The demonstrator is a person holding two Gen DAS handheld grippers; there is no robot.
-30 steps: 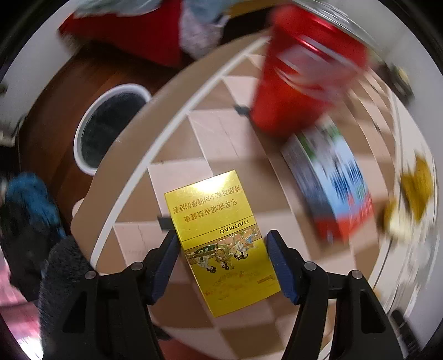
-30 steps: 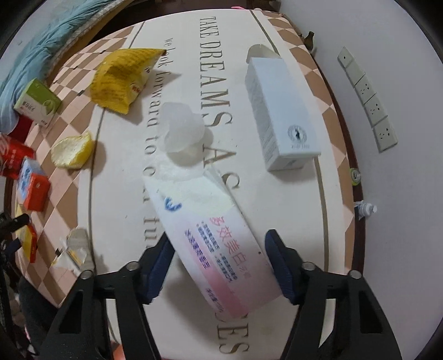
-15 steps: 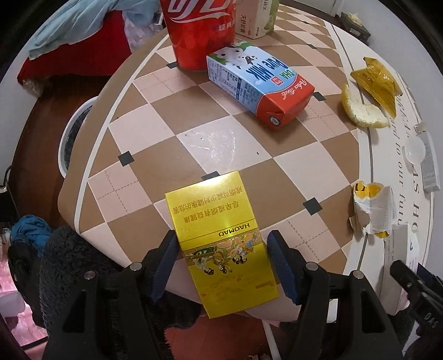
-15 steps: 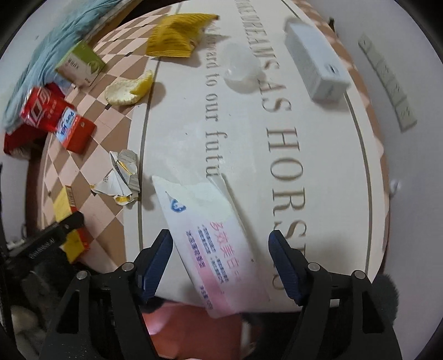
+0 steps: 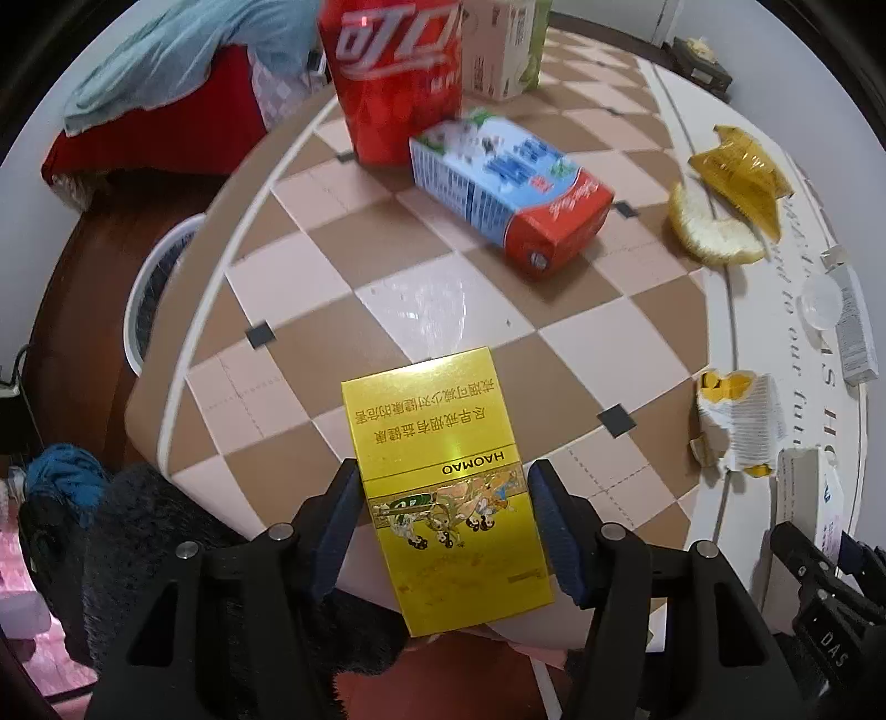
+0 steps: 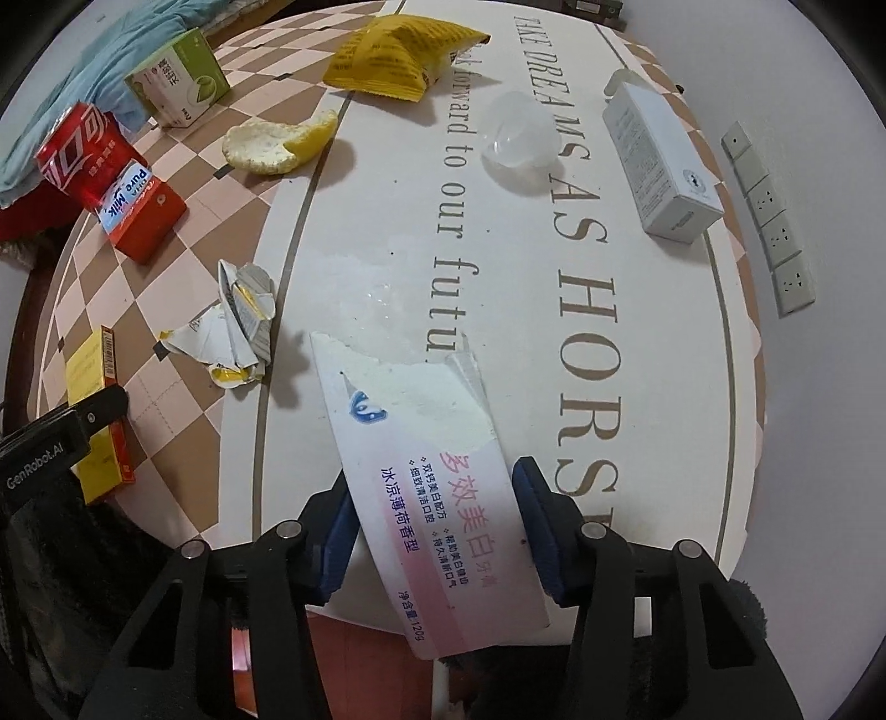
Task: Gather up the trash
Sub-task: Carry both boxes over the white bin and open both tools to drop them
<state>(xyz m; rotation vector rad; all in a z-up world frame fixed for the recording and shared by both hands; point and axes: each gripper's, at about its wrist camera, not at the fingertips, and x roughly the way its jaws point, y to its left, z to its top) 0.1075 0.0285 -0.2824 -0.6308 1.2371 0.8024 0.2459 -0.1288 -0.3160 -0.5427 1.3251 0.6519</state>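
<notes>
My left gripper [image 5: 443,520] is shut on a yellow cigarette box [image 5: 437,471] and holds it over the near edge of the round table [image 5: 387,299]. The box also shows in the right wrist view [image 6: 94,376]. My right gripper [image 6: 429,515] is shut on a torn white and pink toothpaste box [image 6: 426,476], held over the table's front edge. A white bin [image 5: 152,293] stands on the floor left of the table, partly hidden by the table edge.
On the table lie a red cola can [image 5: 398,72], a milk carton [image 5: 515,194], a green and white carton [image 6: 177,77], an orange peel [image 6: 277,144], a yellow wrapper [image 6: 398,50], a crumpled wrapper [image 6: 238,327], a clear cup [image 6: 520,138] and a white box [image 6: 659,160].
Both grippers have drawn back toward the table's near edge with their boxes still held. The left view has swung from the bin side toward the table.
</notes>
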